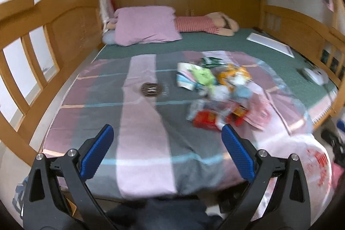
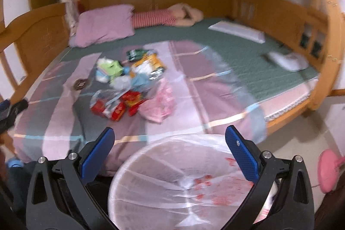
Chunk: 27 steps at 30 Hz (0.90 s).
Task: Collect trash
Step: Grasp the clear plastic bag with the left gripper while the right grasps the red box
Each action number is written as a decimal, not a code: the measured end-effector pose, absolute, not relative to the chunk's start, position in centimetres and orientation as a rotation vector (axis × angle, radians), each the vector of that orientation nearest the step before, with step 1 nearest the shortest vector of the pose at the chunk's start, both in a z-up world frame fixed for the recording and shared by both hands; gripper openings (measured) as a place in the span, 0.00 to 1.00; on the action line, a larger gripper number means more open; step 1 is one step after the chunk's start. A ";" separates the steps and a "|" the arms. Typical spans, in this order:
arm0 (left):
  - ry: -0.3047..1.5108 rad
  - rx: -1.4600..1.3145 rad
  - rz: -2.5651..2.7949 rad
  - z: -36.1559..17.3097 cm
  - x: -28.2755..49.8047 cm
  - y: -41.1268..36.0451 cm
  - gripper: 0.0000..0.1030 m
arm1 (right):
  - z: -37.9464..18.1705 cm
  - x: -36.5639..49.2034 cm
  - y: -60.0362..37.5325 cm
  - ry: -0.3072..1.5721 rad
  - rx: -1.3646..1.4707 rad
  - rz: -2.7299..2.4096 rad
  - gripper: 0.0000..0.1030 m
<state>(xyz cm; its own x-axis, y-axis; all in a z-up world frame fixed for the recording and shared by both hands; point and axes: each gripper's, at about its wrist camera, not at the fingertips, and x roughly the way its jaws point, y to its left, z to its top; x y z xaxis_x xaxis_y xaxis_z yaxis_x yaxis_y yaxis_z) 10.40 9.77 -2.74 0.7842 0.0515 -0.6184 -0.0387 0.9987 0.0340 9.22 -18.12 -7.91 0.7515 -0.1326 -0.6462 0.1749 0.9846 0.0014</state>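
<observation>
Trash pile (image 1: 217,92) sits mid-quilt (image 1: 138,122) — well off its edges; both tools (image 1: 167,133) (image 2: 170,135) spread apart, empty.

The trash pile (image 1: 217,96) on the bed is blurred, so single wrappers cannot be named. The lined bin (image 2: 181,182) is cut off by the bottom edge. Print on the pink bag (image 2: 159,105) is unreadable.

Home bedroom: wooden-framed bed (image 1: 71,21), pink pillow (image 1: 146,24), striped blanket (image 1: 138,113), plush toy (image 1: 207,24).
</observation>
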 end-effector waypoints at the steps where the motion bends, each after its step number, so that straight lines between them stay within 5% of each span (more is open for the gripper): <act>1: 0.683 -0.015 0.063 -3.1 12.3 11.5 0.93 | -8.1 9.9 -17.9 0.710 0.069 -0.154 0.86; 5: 0.760 -0.098 0.087 -4.8 18.4 15.2 0.68 | -9.5 13.5 -15.6 0.750 0.075 -0.088 0.49; 6: 0.776 -0.104 0.093 -5.3 19.9 15.8 0.67 | -9.9 14.4 -14.7 0.754 0.055 -0.075 0.47; 9: 0.824 -0.116 0.076 -8.0 24.4 17.2 0.67 | -11.2 17.5 -12.3 0.766 0.012 -0.043 0.47; 11: 0.856 -0.121 0.089 -9.9 25.9 18.2 0.77 | -12.1 19.9 -11.5 0.784 0.017 -0.031 0.49; 17: 1.026 -0.278 0.178 -13.9 28.7 22.5 0.88 | -15.0 27.6 -8.6 0.862 0.005 -0.033 0.69; 27: 1.013 -0.303 0.230 -13.2 27.8 23.7 0.90 | -18.4 32.5 -5.1 0.903 -0.092 -0.021 0.67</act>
<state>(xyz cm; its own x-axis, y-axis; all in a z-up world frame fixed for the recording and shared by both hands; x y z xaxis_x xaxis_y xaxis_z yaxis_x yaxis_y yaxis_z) 27.84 23.66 -13.22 0.5113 0.0483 -0.8580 -0.3268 0.9344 -0.1421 32.48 -5.13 -18.41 0.6195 -0.0571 -0.7829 -0.0203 0.9959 -0.0887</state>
